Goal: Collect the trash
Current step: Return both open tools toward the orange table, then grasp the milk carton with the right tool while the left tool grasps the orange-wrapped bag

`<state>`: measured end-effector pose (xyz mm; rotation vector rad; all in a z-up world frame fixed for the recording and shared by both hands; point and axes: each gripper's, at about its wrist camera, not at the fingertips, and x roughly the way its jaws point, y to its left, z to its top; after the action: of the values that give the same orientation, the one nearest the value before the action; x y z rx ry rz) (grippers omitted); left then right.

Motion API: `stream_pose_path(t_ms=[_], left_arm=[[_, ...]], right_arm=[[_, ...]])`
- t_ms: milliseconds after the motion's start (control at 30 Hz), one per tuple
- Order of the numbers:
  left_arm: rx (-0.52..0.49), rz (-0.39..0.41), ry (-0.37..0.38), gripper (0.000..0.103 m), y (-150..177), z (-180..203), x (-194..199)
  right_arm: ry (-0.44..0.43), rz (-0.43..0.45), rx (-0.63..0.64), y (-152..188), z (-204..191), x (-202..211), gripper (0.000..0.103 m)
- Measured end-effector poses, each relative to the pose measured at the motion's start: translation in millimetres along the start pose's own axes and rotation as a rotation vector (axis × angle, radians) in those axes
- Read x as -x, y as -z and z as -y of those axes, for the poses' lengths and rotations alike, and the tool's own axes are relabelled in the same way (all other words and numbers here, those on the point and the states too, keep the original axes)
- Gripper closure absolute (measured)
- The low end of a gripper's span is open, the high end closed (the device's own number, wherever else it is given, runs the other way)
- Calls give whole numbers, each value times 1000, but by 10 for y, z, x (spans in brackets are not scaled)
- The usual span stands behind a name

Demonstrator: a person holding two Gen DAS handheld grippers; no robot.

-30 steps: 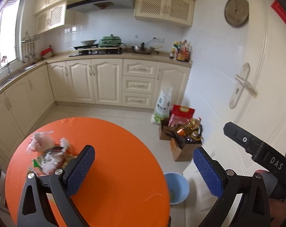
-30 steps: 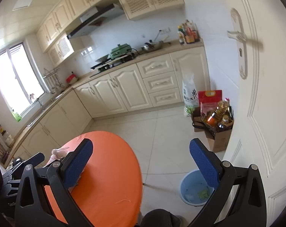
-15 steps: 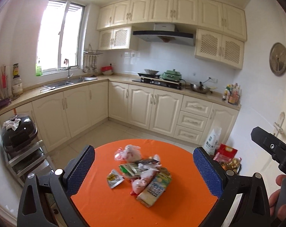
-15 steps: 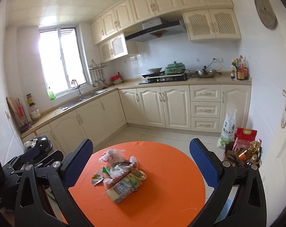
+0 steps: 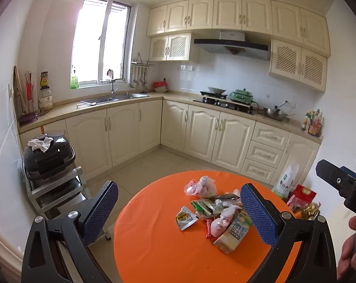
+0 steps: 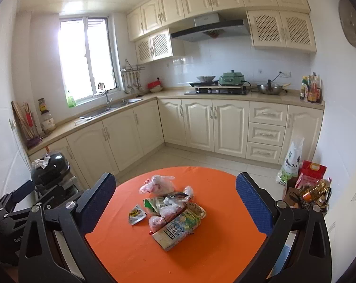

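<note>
Both claws poised over the trash, nothing picked yet

The left claw (image 5: pixel 179 214) and right claw (image 6: pixel 175 206) gape wide and empty above the orange worktop (image 6: pixel 130 254); the trash pile (image 6: pixel 170 208) sits mid-worktop, so next one claw must descend onto a wrapper

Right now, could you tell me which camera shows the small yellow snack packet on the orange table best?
The right wrist view: the yellow snack packet lies clear of both fingers, apart from the trash pile. The left wrist view also shows the whole packet, near the pile, whose far side the left gripper's right finger partly covers.
</note>
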<state>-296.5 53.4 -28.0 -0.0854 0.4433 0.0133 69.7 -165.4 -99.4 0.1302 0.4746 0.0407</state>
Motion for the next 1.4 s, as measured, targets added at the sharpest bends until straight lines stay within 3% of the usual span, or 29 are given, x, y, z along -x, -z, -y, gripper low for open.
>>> stream_pose_path(t_ms=[300,500,567,733,1033,1167,1300,1400], left_arm=[[0,-140,6,1,-152,138,-611],[-15,-220,13,1,-638,57,-1294],[-24,-243,13,1,-648,42,-1481],[-29,-298,8,1,-698,122,-1862],[-32,-354,0,1,-918,196,-2397],[-43,-373,-4,1,-961,254,-2608],[-54,-377,-2,1,-983,314,-2756],[-61,-393,7,1,-924,352,-2854]], right_arm=[[62,-270,-57,564,150,-874,0],[78,-386,-66,892,135,-1324,0],[81,-431,-71,1001,142,-1486,3],[79,-527,-110,1220,154,-1826,20],[40,-595,-209,1334,190,-2241,25],[50,-613,-150,1348,146,-2320,27],[73,-614,-103,1340,244,-2200,40],[86,-624,-88,1373,251,-2253,40]])
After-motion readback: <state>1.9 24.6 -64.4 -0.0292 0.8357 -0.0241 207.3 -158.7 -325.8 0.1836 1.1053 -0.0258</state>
